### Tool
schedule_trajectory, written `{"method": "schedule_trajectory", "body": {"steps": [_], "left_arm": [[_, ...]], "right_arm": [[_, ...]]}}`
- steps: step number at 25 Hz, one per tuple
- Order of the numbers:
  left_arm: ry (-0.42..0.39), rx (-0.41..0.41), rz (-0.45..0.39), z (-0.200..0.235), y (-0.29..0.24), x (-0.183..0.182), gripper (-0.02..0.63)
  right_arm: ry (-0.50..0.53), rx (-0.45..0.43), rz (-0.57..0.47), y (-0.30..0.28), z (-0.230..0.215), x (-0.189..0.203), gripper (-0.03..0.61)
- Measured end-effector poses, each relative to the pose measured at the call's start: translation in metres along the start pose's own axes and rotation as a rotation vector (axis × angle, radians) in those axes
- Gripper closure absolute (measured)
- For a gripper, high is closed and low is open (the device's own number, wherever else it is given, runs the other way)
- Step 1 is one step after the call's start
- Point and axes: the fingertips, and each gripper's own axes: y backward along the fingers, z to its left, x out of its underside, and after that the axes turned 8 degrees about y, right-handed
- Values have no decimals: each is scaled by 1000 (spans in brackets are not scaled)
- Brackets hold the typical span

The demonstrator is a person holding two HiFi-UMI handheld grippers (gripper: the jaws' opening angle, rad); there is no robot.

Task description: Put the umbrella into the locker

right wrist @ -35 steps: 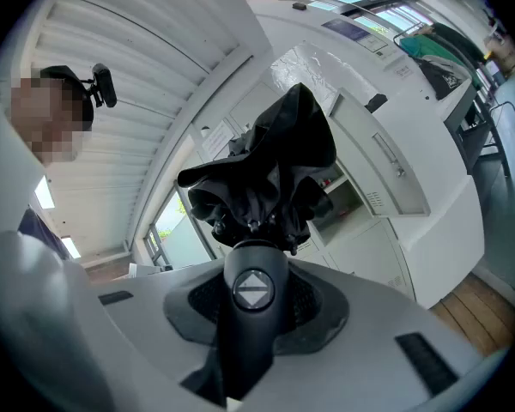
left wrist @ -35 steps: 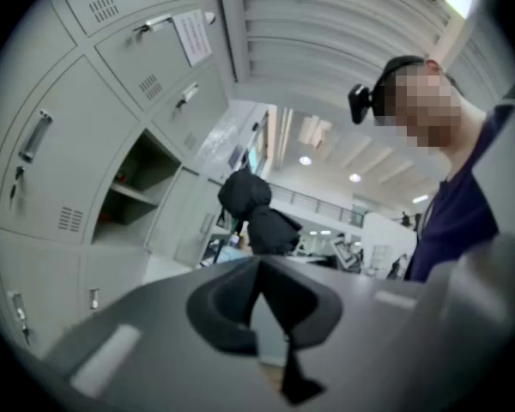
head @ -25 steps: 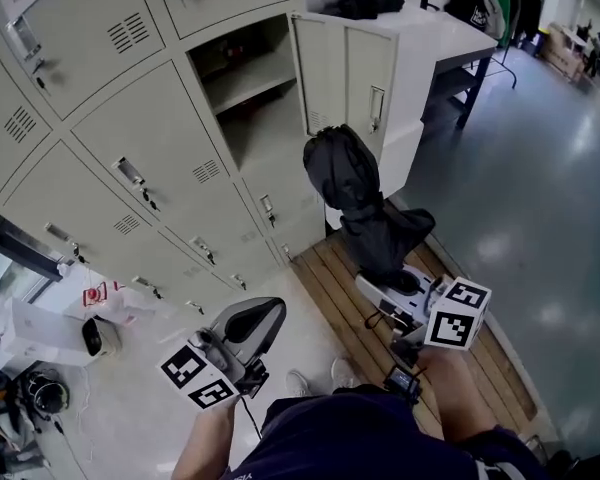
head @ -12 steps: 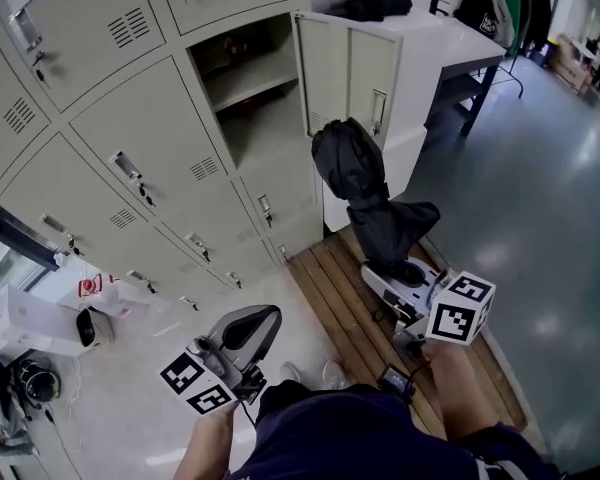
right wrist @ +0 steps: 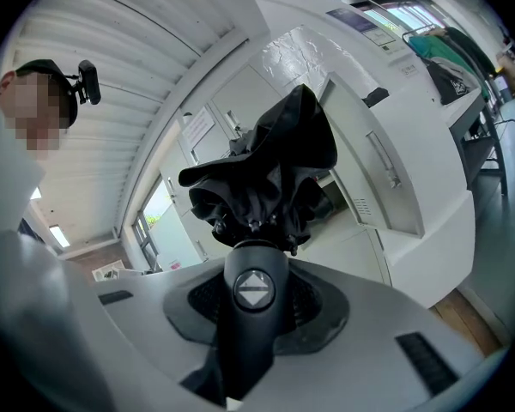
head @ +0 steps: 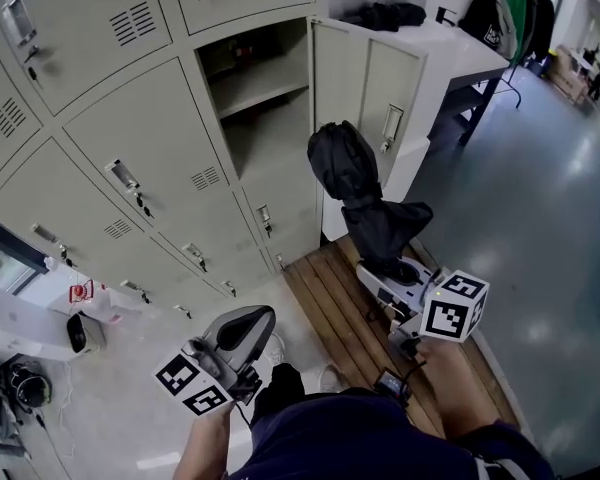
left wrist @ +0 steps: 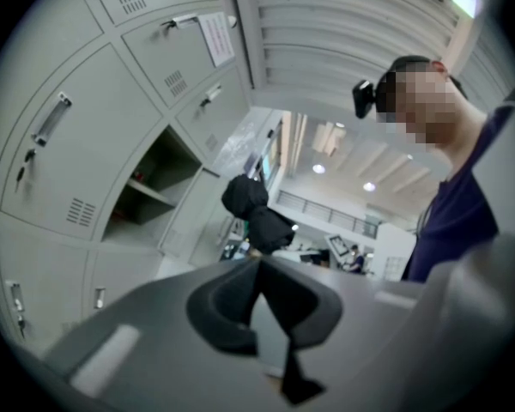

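Observation:
A folded black umbrella (head: 358,193) stands upright over my right gripper (head: 392,276), which is shut on its black handle (right wrist: 253,303). The bunched canopy (right wrist: 262,174) fills the middle of the right gripper view. It hangs in front of the open locker compartment (head: 255,93), whose door (head: 380,103) is swung out to the right. The compartment holds a bare shelf (head: 250,86). My left gripper (head: 265,315) is low at the left, shut and holding nothing. In the left gripper view, its closed pads (left wrist: 259,264) point towards the umbrella (left wrist: 257,215) and the open compartment (left wrist: 146,191).
Closed grey locker doors (head: 130,158) fill the left. A wooden slatted platform (head: 335,313) lies on the floor below the umbrella. A white table (head: 455,43) with dark cloth on it stands behind the open door. Bags and small items (head: 75,328) lie on the floor at the far left.
Both grippers have shifted a little towards the lockers, and the umbrella has gone with the right one. The grip on the handle is unchanged.

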Motion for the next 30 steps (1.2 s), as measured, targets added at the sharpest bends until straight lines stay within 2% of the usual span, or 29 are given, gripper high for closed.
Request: {"method": "schedule_trajectory", "body": {"steps": [12, 19, 30], "left_arm": [[-23, 77, 48, 115, -22, -67, 611], [-4, 130, 77, 174, -24, -101, 611], [36, 218, 132, 227, -27, -121, 611]], "right_arm": [[21, 109, -8, -124, -50, -39, 474], [52, 220, 27, -198, -87, -63, 474], [211, 405, 128, -273, -137, -110, 474]]}}
